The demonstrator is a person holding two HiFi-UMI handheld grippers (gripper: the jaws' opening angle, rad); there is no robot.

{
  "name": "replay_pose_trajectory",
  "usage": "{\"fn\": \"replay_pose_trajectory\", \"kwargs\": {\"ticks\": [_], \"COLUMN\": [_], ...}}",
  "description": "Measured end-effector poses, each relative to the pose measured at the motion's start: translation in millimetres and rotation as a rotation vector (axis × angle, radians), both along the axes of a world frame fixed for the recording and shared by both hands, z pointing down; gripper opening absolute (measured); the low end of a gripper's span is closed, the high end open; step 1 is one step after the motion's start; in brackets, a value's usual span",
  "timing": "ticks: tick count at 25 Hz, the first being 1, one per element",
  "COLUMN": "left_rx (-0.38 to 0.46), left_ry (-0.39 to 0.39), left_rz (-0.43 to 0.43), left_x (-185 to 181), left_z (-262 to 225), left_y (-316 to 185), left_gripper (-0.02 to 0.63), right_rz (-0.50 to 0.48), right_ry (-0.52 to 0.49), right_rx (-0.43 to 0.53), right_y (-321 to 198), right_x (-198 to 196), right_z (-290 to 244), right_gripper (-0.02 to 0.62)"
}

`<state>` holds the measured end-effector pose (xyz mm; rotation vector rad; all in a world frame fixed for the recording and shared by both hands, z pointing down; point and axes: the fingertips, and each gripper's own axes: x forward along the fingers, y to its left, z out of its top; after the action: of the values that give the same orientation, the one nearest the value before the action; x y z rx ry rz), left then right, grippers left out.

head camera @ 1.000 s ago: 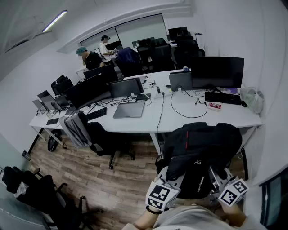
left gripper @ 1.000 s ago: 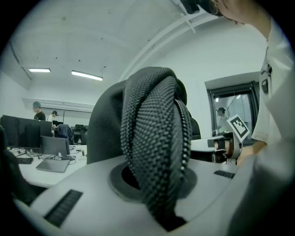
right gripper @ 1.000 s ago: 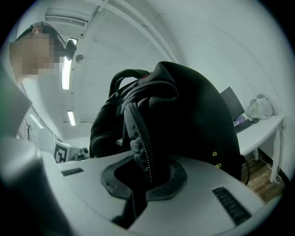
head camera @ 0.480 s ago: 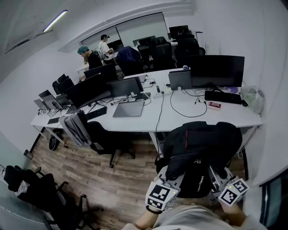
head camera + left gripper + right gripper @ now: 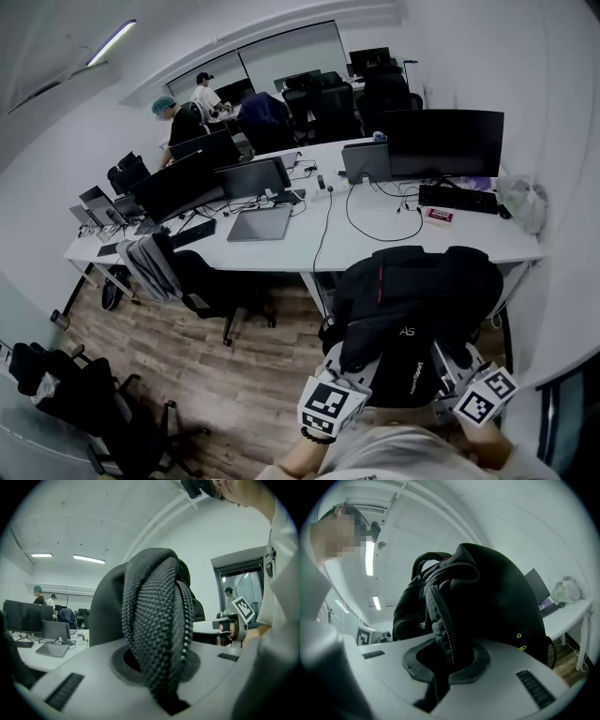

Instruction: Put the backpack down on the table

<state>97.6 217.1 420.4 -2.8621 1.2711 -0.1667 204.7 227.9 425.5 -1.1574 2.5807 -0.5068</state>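
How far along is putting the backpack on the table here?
Done: the left gripper and right gripper are both shut on the backpack, jaws clamping its fabric. In hand: it hangs in the air before the white table's near edge. Left: carry it over the tabletop, lower it, release.

Quick tally from my feed: one backpack (image 5: 412, 309) and two grippers, my left gripper (image 5: 345, 373) and right gripper (image 5: 448, 364). One long tabletop (image 5: 375, 246) up front. On it I count one big monitor (image 5: 441, 141), at least four smaller monitors (image 5: 253, 178), two keyboards (image 5: 459, 199), one closed laptop (image 5: 258, 225), one plastic bag (image 5: 520, 202) and one little red box (image 5: 438, 216). Two people (image 5: 178, 117) at the back. Office chairs (image 5: 211, 286): too many overlapping to count properly.
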Motion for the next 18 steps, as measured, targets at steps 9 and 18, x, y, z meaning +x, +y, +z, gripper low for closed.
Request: {"fn": "replay_pose_trajectory", "kwargs": {"ticks": [9,18], "left_rx": [-0.009,-0.011], "left_ry": [0.006,0.003], "left_rz": [0.009,0.028], "left_x": [23,17], "left_z": [3,4], "left_y": [-15,-47], "left_gripper": [0.038,0.038], "right_rz": [0.005,0.021], "right_ry": [0.01,0.015], "right_rx": [-0.017,-0.023], "right_y": [-15,-45], "right_x": [22,16], "right_z": [3,3], "right_gripper": [0.029,0.029]}}
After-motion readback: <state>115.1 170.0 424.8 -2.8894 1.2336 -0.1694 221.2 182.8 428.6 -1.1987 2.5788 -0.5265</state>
